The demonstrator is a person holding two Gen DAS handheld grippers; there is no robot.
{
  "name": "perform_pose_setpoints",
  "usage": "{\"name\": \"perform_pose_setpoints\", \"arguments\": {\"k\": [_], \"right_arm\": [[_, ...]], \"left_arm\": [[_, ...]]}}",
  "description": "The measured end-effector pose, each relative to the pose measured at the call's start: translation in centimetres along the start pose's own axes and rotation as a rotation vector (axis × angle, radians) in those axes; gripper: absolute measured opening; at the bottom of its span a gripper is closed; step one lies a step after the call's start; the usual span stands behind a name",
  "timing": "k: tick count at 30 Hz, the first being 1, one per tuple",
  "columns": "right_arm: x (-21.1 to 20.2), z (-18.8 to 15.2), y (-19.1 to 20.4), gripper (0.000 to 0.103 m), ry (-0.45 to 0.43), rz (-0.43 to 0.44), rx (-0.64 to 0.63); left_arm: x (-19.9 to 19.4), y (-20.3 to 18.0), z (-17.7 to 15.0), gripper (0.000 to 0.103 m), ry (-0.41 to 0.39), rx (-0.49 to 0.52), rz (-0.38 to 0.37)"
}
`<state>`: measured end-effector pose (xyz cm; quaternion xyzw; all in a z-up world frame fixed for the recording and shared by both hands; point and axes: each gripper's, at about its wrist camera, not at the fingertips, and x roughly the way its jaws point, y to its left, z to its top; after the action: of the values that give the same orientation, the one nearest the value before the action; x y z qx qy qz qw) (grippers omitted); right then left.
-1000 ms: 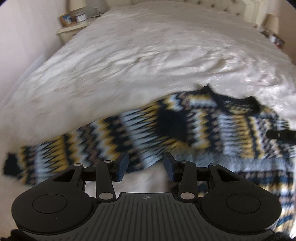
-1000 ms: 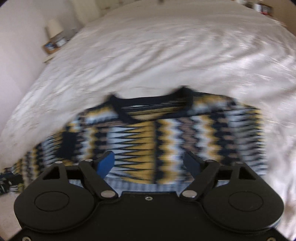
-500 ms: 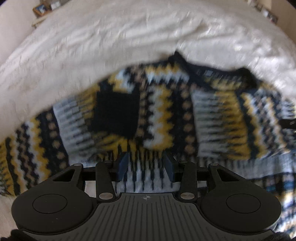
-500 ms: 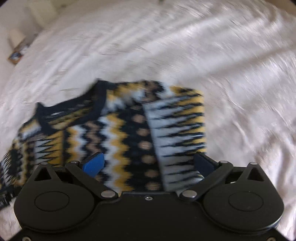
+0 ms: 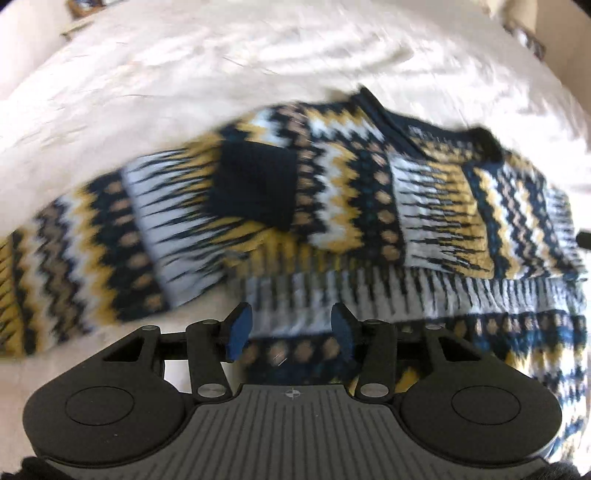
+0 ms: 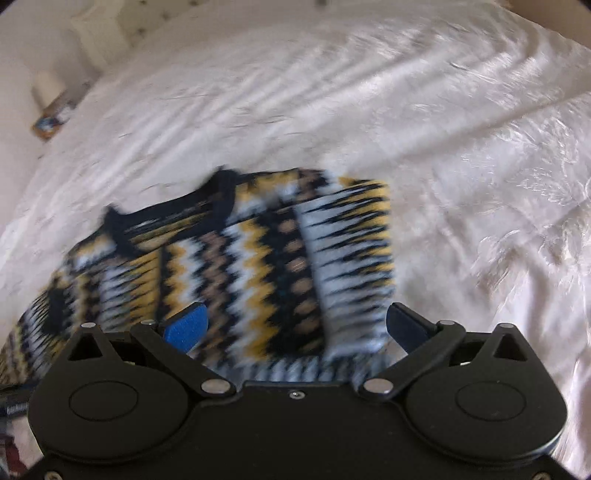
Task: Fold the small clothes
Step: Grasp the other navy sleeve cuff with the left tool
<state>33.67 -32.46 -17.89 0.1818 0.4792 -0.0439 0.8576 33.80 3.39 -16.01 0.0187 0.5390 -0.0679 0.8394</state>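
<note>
Two views, both looking down on a white bedspread (image 5: 258,66) with one patterned sweater (image 5: 332,206) lying on it.

Left wrist view: the sweater, knitted in navy, yellow, white and tan zigzags, spreads across the middle of the frame from the left edge to the right edge, with a sleeve running off to the lower left and the dark neckline toward the upper right. A solid navy patch (image 5: 255,184) sits left of centre. The left gripper (image 5: 291,328) fills the bottom of the frame, its jaws partly apart and having just been opening; the sweater's lower band shows in the gap between the blue pads (image 5: 238,330), but whether the pads press on the knit cannot be told from this angle. A picture frame (image 5: 83,5) shows blurred at the upper left.

Right wrist view: the sweater (image 6: 258,266) lies centre-left, its right side folded to a straight edge, bare bedspread (image 6: 461,166) to the right. The right gripper (image 6: 295,325) stands spread as wide as it goes, jaws having just been opening, gripping nothing, the sweater's right portion visible between its fingertips
</note>
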Motion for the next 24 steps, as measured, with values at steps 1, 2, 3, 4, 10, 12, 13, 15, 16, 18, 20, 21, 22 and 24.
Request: {"name": "perform_pose_setpoints", "arguments": {"k": [1,2,3,4,10,12,13,15,16,18,20,21,22,24], "right_arm": [[-0.6,-0.6,0.9,0.103,0.003,0.014,-0.025],[-1.1,-1.1,1.7,0.103,0.006,0.025,-0.047],[-1.5,-1.9,2.7,0.103,0.011,0.041,-0.072],[-1.9,-2.7,3.6,0.103,0.019,0.057,-0.092],[-3.1,-7.4,9.4,0.103,0.084,0.163,-0.200],[-3.4,-8.3,11.1,0.103,0.095,0.189,-0.222],[-3.5,-8.8,11.9,0.103,0.097,0.199,-0.232],[-4.1,-9.7,13.5,0.103,0.097,0.216,-0.251],[-4.2,-9.8,14.2,0.103,0.096,0.221,-0.257],[-4.5,-10.2,15.6,0.103,0.093,0.231,-0.270],[-4.9,-10.6,16.7,0.103,0.085,0.232,-0.279],[-5.1,-10.7,17.3,0.103,0.082,0.232,-0.282],[-5.2,-10.8,17.6,0.103,0.079,0.230,-0.283],[-5.5,-11.1,18.5,0.103,0.074,0.226,-0.283]], "left_arm": [[-0.9,0.5,-0.3,0.048,-0.015,-0.022,0.001],[-1.8,1.3,-0.8,0.053,-0.032,-0.047,-0.001],[-2.7,2.4,-1.5,0.059,-0.051,-0.075,-0.002],[-3.5,3.4,-1.8,0.063,-0.064,-0.096,0.000],[-7.6,11.4,-5.1,0.070,-0.154,-0.245,0.096],[-8.4,14.6,-6.0,0.079,-0.170,-0.281,0.136],[-8.8,16.0,-6.2,0.079,-0.174,-0.300,0.153],[-9.4,19.1,-6.9,0.079,-0.188,-0.338,0.195],[-9.7,20.4,-7.0,0.079,-0.194,-0.355,0.210],[-9.9,23.3,-7.5,0.079,-0.200,-0.398,0.231],[-9.8,25.6,-7.8,0.079,-0.203,-0.442,0.221],[-9.5,26.8,-7.9,0.079,-0.202,-0.461,0.209],[-9.3,27.7,-8.1,0.079,-0.199,-0.473,0.198],[-8.3,28.9,-7.9,0.080,-0.192,-0.493,0.171]]}}
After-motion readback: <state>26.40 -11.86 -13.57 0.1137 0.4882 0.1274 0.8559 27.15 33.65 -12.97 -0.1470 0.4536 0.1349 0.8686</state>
